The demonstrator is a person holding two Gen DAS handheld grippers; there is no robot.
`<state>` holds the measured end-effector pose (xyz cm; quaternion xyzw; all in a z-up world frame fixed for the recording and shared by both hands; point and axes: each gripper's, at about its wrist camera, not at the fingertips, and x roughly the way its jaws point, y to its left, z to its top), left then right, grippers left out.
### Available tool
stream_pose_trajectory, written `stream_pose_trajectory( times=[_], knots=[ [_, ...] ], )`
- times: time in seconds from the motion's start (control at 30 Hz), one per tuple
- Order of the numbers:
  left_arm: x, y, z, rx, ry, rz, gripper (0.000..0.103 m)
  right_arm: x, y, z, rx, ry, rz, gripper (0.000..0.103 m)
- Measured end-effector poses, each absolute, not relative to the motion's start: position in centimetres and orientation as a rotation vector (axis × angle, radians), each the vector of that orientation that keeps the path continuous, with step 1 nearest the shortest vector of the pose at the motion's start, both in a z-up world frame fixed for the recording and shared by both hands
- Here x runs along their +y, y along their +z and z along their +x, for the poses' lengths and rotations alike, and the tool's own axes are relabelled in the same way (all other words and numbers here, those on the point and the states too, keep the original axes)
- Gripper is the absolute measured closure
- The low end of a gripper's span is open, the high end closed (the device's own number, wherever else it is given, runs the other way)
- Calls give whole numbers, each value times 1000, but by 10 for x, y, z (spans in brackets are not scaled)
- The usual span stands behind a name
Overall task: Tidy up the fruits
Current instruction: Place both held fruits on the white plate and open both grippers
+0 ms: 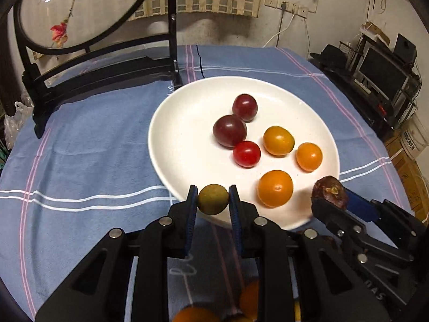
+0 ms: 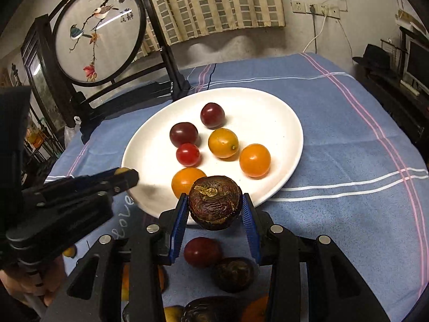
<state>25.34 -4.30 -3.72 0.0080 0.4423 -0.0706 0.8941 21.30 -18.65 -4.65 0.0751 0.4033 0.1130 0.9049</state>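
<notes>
A white plate (image 1: 171,145) sits on a blue cloth (image 1: 88,145) with white and pink stripes. On the plate are six little round fruits. Two dark red ones (image 1: 244,107) (image 1: 229,130) lie near the middle, one at 12 o'clock of the other and a bit right. A bright red one (image 1: 246,153) touches the lower dark one at its 5 o'clock. Three orange ones (image 1: 278,140) (image 1: 309,156) (image 1: 275,188) lie on the right half of the plate. The left gripper (image 1: 213,201) pinches a small yellow-green fruit (image 1: 213,199) tight between its blue pads, just over the plate's near rim at 6 o'clock. The right gripper (image 2: 215,209) holds a wrinkly dark brown fruit (image 2: 214,201) between its pads, also over the near rim. More fruits (image 2: 202,251) lie on the cloth under the right gripper. A round bird picture in a black stand (image 2: 97,33) is behind the plate at 10 o'clock.
</notes>
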Motion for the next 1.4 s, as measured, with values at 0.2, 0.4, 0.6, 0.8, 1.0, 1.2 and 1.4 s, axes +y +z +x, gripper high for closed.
stream_pose_trajectory(
  times=[0.2, 0.4, 0.6, 0.8, 1.0, 1.2, 1.4],
  knots=[
    [-36, -33, 247, 871, -119, -32, 34, -194, -51, 213, 821, 210, 197, 35],
    [-21, -33, 225, 881, -115, -46, 32, -188, -47, 203, 820, 246, 186, 35],
    [-1, -36, 195, 880, -99, -36, 32, -182, -44, 196, 817, 262, 167, 35],
    [17, -36, 160, 841, -77, 19, 27, -178, -47, 189, 837, 272, 157, 35],
    [41, -47, 134, 850, -83, 37, 27, -177, -54, 163, 850, 281, 162, 35],
    [54, -55, 133, 903, -107, -14, 26, -173, -50, 111, 820, 342, 176, 35],
    [64, -57, 135, 908, -66, -73, 27, -155, -55, 73, 866, 389, 114, 35]
  ],
)
